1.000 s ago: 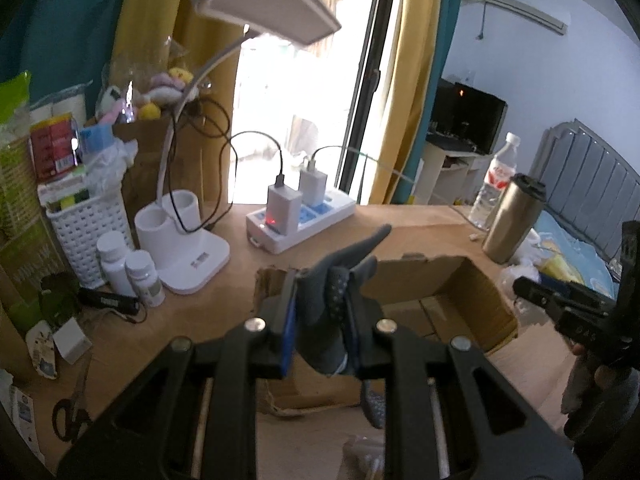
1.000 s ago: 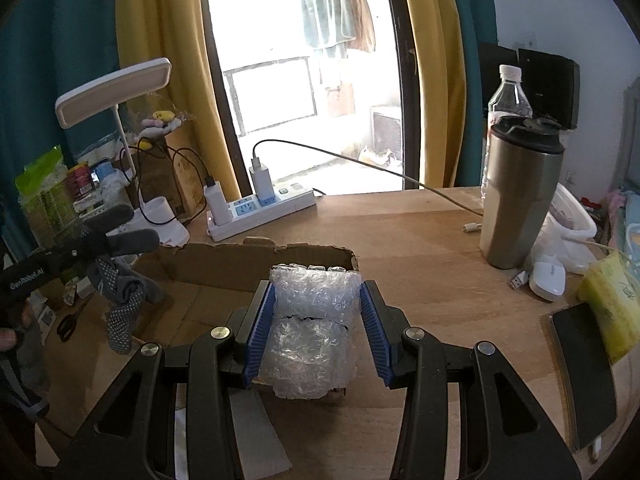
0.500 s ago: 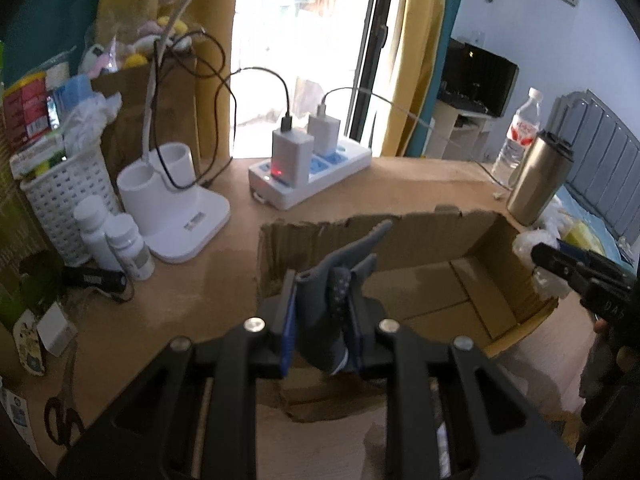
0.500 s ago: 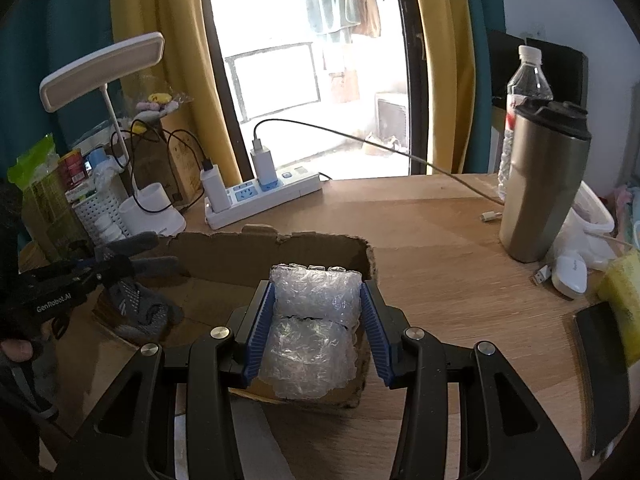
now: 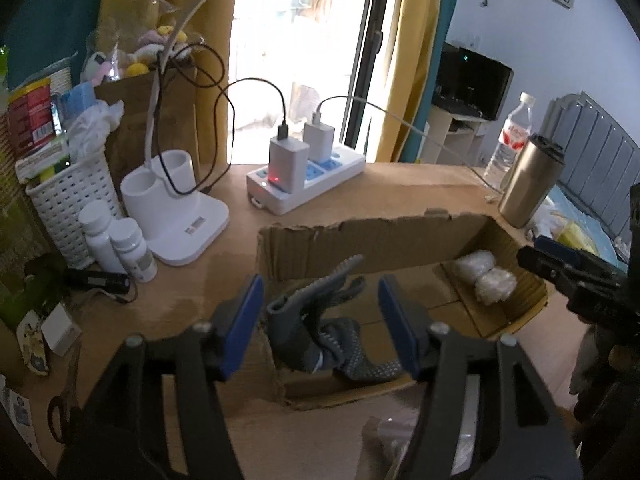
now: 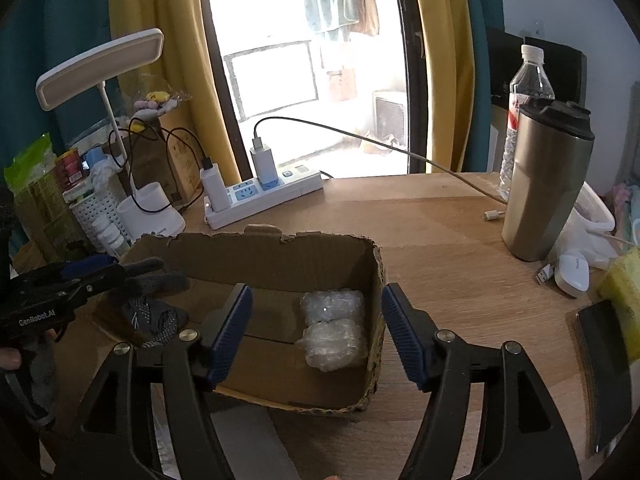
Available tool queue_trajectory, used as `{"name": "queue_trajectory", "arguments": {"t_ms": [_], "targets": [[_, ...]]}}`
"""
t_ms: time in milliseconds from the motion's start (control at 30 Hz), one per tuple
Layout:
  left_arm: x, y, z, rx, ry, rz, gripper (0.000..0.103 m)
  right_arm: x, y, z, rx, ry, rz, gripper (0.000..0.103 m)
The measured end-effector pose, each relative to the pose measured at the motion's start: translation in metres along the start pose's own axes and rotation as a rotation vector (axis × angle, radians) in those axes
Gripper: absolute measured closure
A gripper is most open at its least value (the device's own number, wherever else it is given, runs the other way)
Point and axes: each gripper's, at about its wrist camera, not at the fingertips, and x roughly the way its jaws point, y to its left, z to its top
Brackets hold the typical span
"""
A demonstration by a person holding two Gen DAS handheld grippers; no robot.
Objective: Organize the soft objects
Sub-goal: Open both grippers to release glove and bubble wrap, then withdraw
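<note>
The left claw (image 5: 320, 322) hangs over the near left end of the cardboard box (image 5: 360, 236) on the table (image 5: 400, 184), its jaws opening, the grey glove (image 5: 316, 332) lying loose between the pads inside the box. The right claw (image 6: 316, 332) is also opening, above the roll of bubble wrap (image 6: 334, 334), which rests on the box floor against the right wall.

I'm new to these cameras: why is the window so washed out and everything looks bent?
Left wrist view: daylight blows out the window, edges curve from the fisheye, the glove is dim. Right wrist view: same glare, curtains bow, bubble wrap stays fairly sharp.
</note>
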Motion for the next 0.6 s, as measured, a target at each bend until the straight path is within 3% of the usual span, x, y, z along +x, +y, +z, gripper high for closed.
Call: {"name": "queue_trajectory", "arguments": {"t_ms": [600], "targets": [[-0.048,-0.012,-0.012,0.017,-0.079,-0.033,0.035,-0.042,0.016,-0.010,-0.019,-0.042,-0.007,0.033]]}}
